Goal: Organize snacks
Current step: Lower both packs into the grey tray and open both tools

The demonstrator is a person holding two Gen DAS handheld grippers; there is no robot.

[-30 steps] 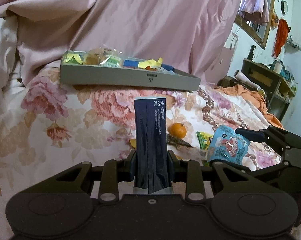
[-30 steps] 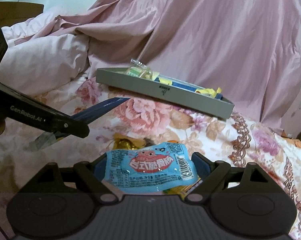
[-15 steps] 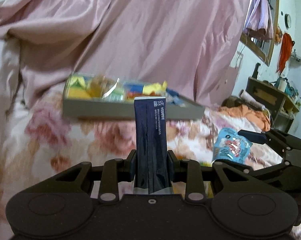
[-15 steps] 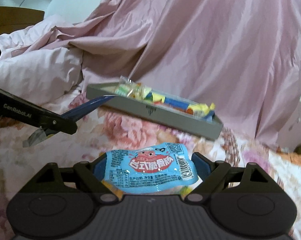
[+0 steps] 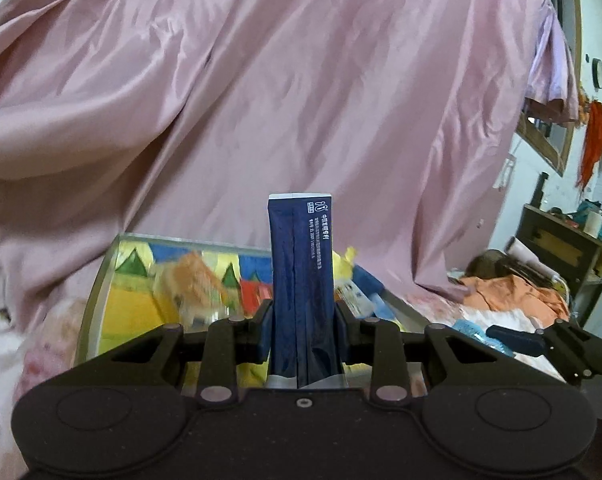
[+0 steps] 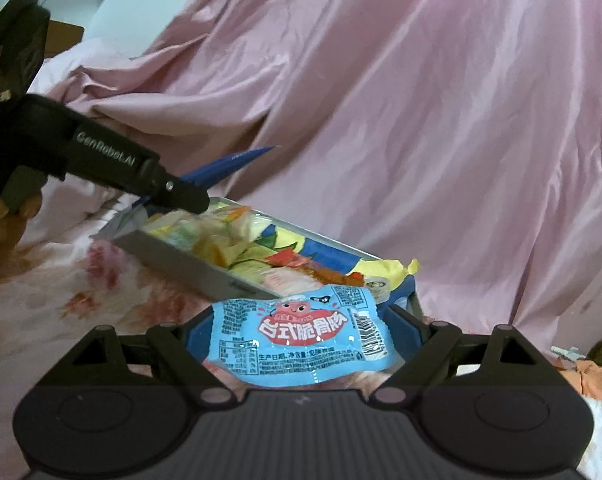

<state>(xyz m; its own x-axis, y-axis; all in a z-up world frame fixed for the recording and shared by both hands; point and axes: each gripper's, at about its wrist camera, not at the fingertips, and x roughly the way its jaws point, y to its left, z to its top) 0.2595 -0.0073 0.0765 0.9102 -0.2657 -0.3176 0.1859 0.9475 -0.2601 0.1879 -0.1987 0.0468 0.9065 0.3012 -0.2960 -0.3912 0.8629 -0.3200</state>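
Observation:
My left gripper [image 5: 303, 320] is shut on a dark blue stick packet [image 5: 301, 272] that stands upright over the near edge of the grey tray [image 5: 95, 288]. The tray holds several snack packets on a colourful liner. My right gripper [image 6: 301, 332] is shut on a light blue snack pouch [image 6: 301, 336] and hovers just before the tray's near right corner [image 6: 189, 264]. In the right wrist view the left gripper [image 6: 181, 194] reaches over the tray's left end with the dark blue packet [image 6: 229, 164]. The right gripper [image 5: 513, 338] also shows at the right of the left wrist view.
A pink satin sheet [image 5: 301, 100] rises behind the tray. The tray rests on a floral bedspread [image 6: 61, 300]. Orange clothes [image 5: 513, 296] and a dark wooden shelf [image 5: 561, 248] stand at the far right.
Both grippers have moved forward and up toward the tray with their packets. The tray now looks larger and its inside shows. The orange and loose snacks on the bedspread have left view.

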